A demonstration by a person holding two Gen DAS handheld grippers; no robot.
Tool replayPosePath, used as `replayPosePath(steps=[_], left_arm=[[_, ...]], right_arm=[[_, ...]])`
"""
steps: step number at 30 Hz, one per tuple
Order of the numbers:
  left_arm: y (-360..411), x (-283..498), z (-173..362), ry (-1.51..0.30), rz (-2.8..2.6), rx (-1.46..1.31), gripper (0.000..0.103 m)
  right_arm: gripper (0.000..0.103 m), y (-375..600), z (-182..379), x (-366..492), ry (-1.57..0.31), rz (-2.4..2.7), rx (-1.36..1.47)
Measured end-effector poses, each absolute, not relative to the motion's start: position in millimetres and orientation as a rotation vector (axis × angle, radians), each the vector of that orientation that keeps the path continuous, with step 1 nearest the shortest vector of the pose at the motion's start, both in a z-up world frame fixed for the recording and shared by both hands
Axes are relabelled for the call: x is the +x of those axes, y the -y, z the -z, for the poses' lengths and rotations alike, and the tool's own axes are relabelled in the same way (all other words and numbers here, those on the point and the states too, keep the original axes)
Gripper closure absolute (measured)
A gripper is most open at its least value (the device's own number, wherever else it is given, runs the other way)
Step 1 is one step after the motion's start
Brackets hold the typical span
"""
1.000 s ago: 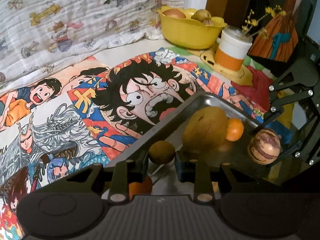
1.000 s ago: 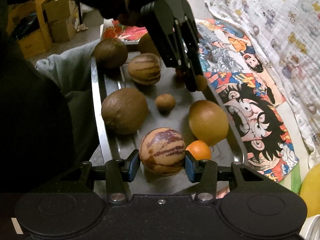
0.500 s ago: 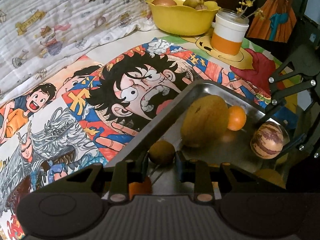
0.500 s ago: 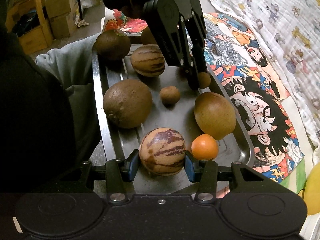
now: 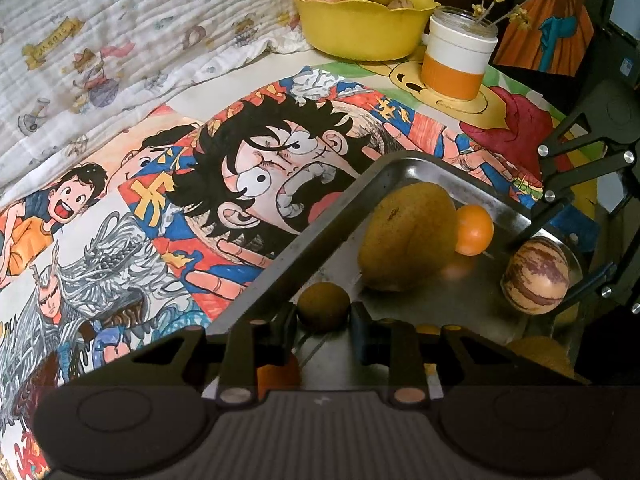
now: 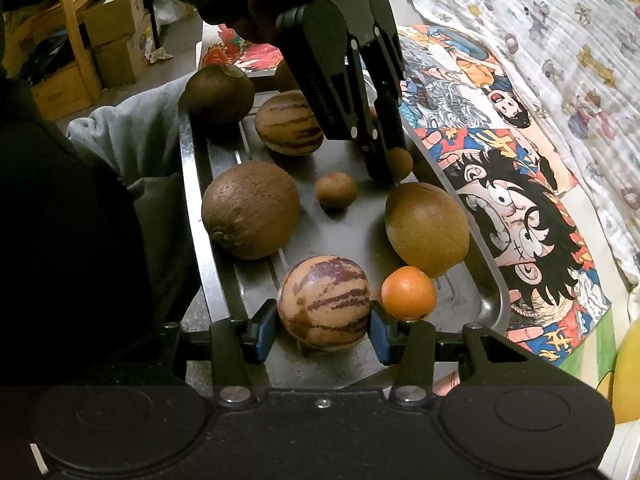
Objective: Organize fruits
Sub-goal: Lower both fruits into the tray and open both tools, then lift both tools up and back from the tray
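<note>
Right now our left gripper (image 5: 323, 320) jaws pinch a small brown fruit (image 5: 323, 311); our right gripper (image 6: 323, 330), at three o'clock, clamps the striped fruit (image 6: 323, 301). Both round skins may slip, rolling across the tray (image 6: 496, 280).

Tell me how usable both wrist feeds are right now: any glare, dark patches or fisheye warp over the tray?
Left wrist: metal tray reflects the small orange; straight rim bows from fisheye warp; yellow bowl well lit. Right wrist: left side falls into deep shadow; striped fruit between the pads is sharp; corners vignette black.
</note>
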State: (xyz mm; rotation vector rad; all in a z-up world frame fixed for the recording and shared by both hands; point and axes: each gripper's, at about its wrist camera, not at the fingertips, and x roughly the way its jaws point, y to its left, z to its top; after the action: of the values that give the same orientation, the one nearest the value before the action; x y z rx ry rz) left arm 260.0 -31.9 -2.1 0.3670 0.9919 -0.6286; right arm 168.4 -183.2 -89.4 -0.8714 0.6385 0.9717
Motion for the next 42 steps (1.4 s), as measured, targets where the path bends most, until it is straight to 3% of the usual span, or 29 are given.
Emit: replayPosePath(steps=[13, 31, 42], left_arm=[[36, 254, -3, -0.993, 0.608, 0.397, 0.064], [37, 226, -31, -0.919, 0.528, 0.416, 0.029], [25, 196, -50, -0.84, 0.45, 0.325, 0.007]], right_arm=[[0.051, 188, 91, 166, -0.619, -0.946, -0.857], [0.037, 200, 86, 152, -0.527, -0.896, -0.786], [0.022, 209, 81, 135, -0.452, -0.847, -0.717]])
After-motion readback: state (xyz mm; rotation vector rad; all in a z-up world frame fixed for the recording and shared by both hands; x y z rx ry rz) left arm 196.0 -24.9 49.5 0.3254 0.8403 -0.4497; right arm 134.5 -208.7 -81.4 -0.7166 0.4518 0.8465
